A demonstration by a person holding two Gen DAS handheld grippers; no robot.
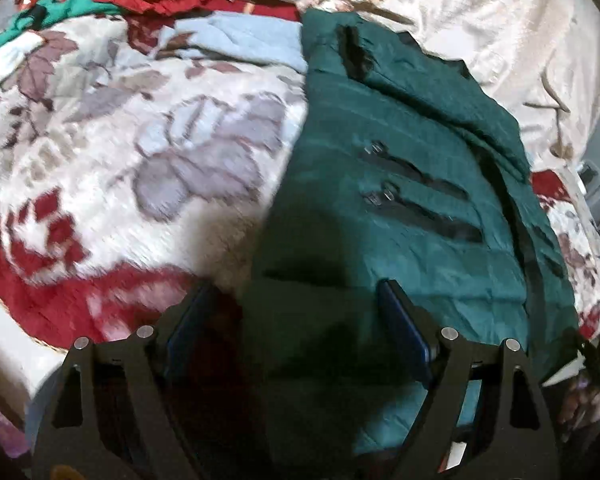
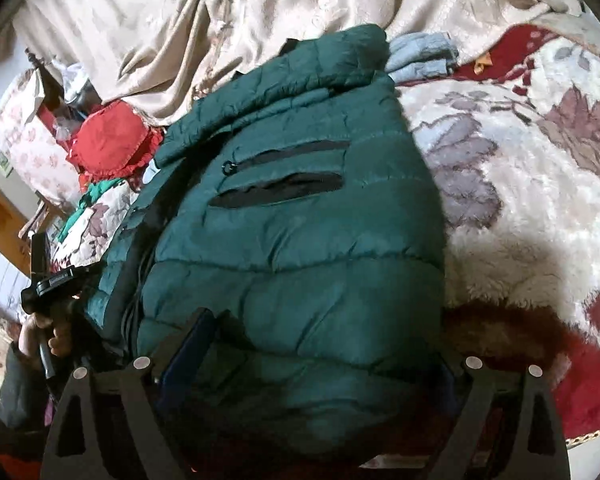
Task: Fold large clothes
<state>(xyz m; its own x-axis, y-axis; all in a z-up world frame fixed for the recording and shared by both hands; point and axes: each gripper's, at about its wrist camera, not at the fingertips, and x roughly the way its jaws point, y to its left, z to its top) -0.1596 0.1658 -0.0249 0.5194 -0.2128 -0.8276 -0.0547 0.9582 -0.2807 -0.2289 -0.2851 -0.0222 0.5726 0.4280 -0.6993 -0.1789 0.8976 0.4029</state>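
Note:
A dark green quilted puffer jacket [image 1: 400, 184] lies folded lengthwise on a floral fleece blanket [image 1: 120, 140] on a bed; two black zip pockets face up. My left gripper [image 1: 300, 296] is open, its jaws wide apart above the jacket's near hem, holding nothing. In the right wrist view the jacket [image 2: 300, 220] fills the middle. My right gripper [image 2: 320, 332] is open with its jaws spread on either side of the jacket's near end; its right finger is partly hidden behind the fabric. The left gripper's handle [image 2: 56, 280] and a hand show at the left edge.
A cream bedspread [image 2: 180, 32] is bunched at the far side. A red frilled cushion [image 2: 108, 140], a light blue folded cloth [image 1: 240, 40] and a green garment [image 1: 60, 12] lie near the jacket's far end. The bed's edge runs along the left.

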